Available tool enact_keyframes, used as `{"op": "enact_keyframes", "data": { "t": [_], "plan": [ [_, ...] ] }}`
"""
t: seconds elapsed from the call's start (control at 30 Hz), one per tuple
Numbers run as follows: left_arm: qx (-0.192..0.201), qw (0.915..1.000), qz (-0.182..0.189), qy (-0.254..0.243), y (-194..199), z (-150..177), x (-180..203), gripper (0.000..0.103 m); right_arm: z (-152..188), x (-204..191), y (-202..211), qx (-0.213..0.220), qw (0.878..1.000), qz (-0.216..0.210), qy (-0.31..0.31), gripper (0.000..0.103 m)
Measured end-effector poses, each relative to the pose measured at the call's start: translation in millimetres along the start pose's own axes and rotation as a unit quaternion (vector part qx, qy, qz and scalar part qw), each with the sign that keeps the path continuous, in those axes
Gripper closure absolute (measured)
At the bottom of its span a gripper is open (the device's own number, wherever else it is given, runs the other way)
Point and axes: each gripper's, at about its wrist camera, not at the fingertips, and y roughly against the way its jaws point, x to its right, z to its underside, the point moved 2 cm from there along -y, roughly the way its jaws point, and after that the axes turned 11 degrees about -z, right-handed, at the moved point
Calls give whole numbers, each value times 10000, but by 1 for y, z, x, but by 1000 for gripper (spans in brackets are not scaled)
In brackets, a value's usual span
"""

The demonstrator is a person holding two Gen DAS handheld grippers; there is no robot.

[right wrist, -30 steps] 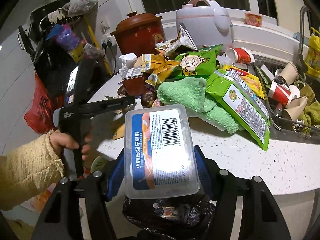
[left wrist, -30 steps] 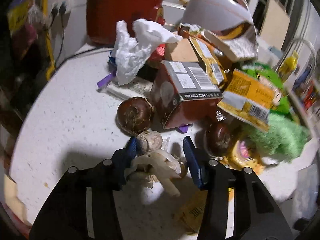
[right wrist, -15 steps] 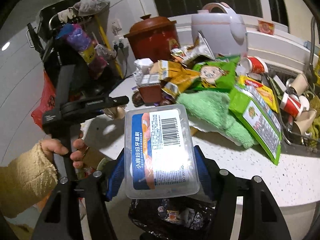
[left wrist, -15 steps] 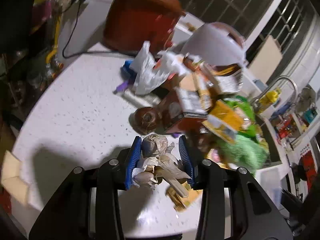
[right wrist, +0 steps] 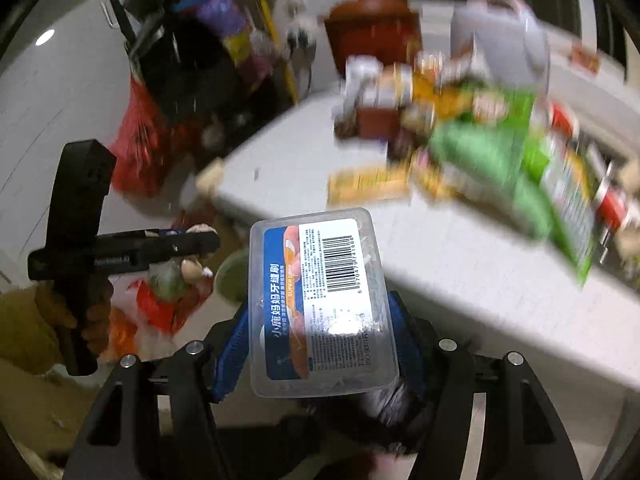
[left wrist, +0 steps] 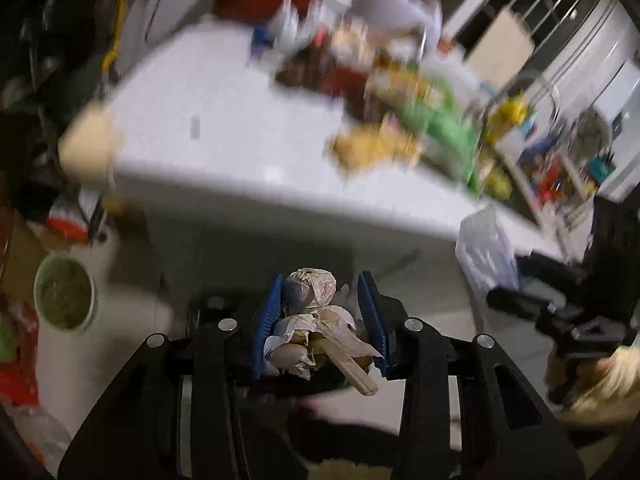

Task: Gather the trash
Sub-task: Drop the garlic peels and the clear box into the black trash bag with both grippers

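My left gripper (left wrist: 322, 284) is shut on a clump of garlic skins and crumpled paper (left wrist: 312, 308) with a wooden stick poking out of it. It hangs in front of the white counter's edge (left wrist: 280, 200), above the floor. In the right wrist view the left gripper (right wrist: 192, 240) shows side-on at the left, held by a hand in a yellow sleeve. My right gripper (right wrist: 320, 312) is shut on a clear plastic box with a blue label and barcode (right wrist: 316, 304), above a black trash bag (right wrist: 372, 412). A blurred pile of wrappers (right wrist: 460, 132) lies on the counter.
A red pot (right wrist: 372, 28) and a pale rice cooker (right wrist: 500, 28) stand at the counter's back. A green cloth (left wrist: 444, 128) lies among the wrappers. On the floor sit a green round cup (left wrist: 66, 292) and a red bag (right wrist: 140, 136). The sink rack (left wrist: 552, 176) is at right.
The left gripper closed on the garlic clump, lifted it and pulled back off the counter to beyond its edge. The right gripper also drew back with the box; both views are now blurred.
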Motion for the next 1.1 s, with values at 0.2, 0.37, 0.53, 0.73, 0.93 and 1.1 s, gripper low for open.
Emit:
{"op": "enact_keyframes", "data": {
  "t": [0.2,0.37,0.53,0.73,0.93,1.1],
  "plan": [
    [-868,9952,-406,-202,-97,58,-12,65,64,39,-82,-888,9937,218,-641,40],
    [-1404,9865,-818,-197,-190,91,-30,65,113,87,-162,-1477,9814,567,-1090,40],
    [-1864,9727,-1259,-573,-266,116,-40,64,144,130,-233,-1887,9681,902,-1379,39],
    [-2062,9535,-2027,-845,-292,130,-52,26,151,155,-258,-2005,9603,1128,-1576,25],
    [-2047,9484,-2234,-930,-290,126,-53,21,154,155,-242,-1920,9612,1229,-1554,20],
    [-1980,9482,-2267,-1011,-287,119,-51,21,148,158,-231,-1818,9606,1248,-1692,20]
  ]
}}
